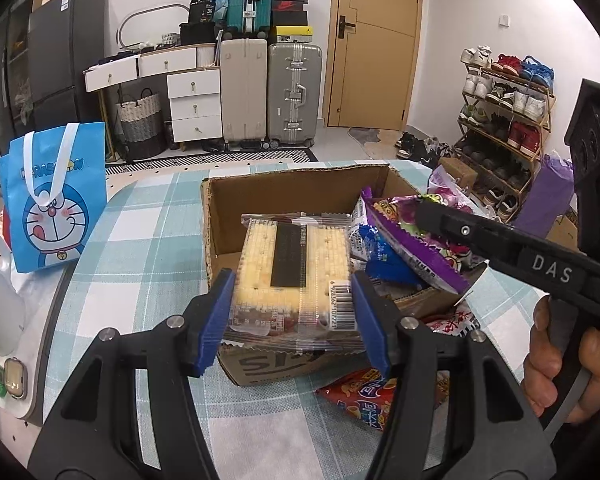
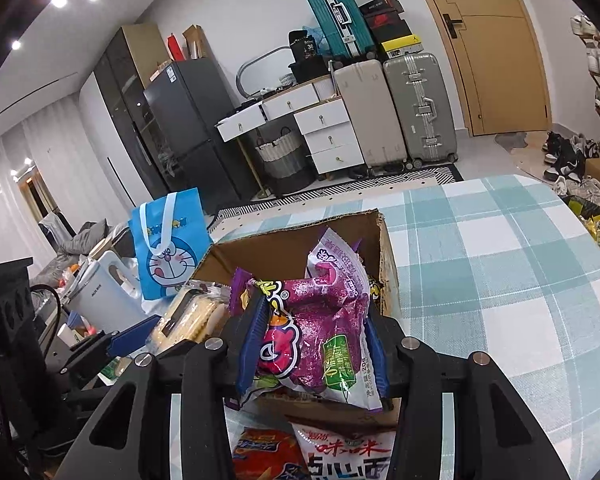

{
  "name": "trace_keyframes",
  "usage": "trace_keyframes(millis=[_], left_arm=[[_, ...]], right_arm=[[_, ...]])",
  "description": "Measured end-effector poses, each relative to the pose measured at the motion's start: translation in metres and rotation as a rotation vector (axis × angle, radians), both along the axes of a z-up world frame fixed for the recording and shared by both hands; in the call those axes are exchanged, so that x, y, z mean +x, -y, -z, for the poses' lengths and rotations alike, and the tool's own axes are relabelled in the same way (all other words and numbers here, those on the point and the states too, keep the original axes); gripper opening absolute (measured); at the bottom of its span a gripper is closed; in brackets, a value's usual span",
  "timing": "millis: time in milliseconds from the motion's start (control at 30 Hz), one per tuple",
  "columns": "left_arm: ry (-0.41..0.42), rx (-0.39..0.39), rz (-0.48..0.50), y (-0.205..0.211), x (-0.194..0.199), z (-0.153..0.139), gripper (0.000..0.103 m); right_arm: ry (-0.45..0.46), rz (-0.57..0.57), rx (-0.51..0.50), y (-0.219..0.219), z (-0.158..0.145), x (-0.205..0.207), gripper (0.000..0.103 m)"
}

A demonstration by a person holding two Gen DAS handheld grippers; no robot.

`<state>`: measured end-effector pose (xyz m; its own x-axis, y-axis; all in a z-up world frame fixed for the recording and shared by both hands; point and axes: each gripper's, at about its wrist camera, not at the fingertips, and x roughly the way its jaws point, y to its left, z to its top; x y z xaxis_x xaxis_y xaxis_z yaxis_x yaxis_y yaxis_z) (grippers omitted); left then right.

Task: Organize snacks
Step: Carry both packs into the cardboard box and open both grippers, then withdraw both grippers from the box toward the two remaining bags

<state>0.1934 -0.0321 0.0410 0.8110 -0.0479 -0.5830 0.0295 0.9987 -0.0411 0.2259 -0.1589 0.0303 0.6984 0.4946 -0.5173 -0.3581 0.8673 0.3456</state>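
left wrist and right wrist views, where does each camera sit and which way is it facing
Left wrist: sits on the left hand-held gripper, looking forward and down at the cracker pack it clamps over the cardboard box; the person's hand shows on the right.
Right wrist: sits on the right hand-held gripper, looking at the purple snack bag it holds; no hand shows.
Shared: box, blue cartoon bag, suitcases, door.

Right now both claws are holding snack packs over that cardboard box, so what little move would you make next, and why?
Probably lower the left claw a little and open it: its cracker pack hangs over the empty left side of the cardboard box. The right claw, gripping the purple snack bag, sits over the fuller right side.
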Motion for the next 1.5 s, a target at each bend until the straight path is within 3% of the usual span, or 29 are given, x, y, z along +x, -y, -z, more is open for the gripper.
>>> trace_keyframes(millis=[300,400,567,733,767,900,1000,1233,1500], left_arm=[[-0.009,-0.006,-0.011,-0.002,0.015,0.005,0.054],[-0.009,0.003,-0.010,-0.002,0.017,0.005,0.055],[-0.019,-0.011,-0.009,-0.007,0.019,0.004,0.058],[-0.006,-0.023,0.012,-0.009,0.008,0.001,0.082],[0.002,-0.014,0.009,-0.009,0.003,-0.001,0.083],[0.012,0.006,0.014,-0.009,-0.013,-0.006,0.087],[0.008,-0.012,0.010,-0.014,-0.024,-0.007,0.102],[-0.017,-0.079,0.013,-0.022,-0.052,0.000,0.102],[-0.038,-0.066,0.008,-0.020,-0.078,0.012,0.102]], right_arm=[[0.002,0.025,-0.030,-0.007,0.007,0.011,0.048],[0.010,0.009,-0.060,-0.012,0.005,0.008,0.054],[0.016,-0.040,-0.047,-0.013,0.001,0.001,0.079],[0.049,-0.040,-0.057,-0.006,-0.005,-0.014,0.096],[0.054,-0.033,-0.062,-0.004,-0.006,-0.016,0.099],[0.047,-0.013,-0.061,0.010,-0.008,-0.024,0.102],[0.036,0.011,-0.050,0.023,-0.008,-0.031,0.102],[0.020,0.047,-0.034,0.048,-0.004,-0.051,0.102],[-0.025,0.043,-0.079,0.057,0.013,-0.070,0.102]])
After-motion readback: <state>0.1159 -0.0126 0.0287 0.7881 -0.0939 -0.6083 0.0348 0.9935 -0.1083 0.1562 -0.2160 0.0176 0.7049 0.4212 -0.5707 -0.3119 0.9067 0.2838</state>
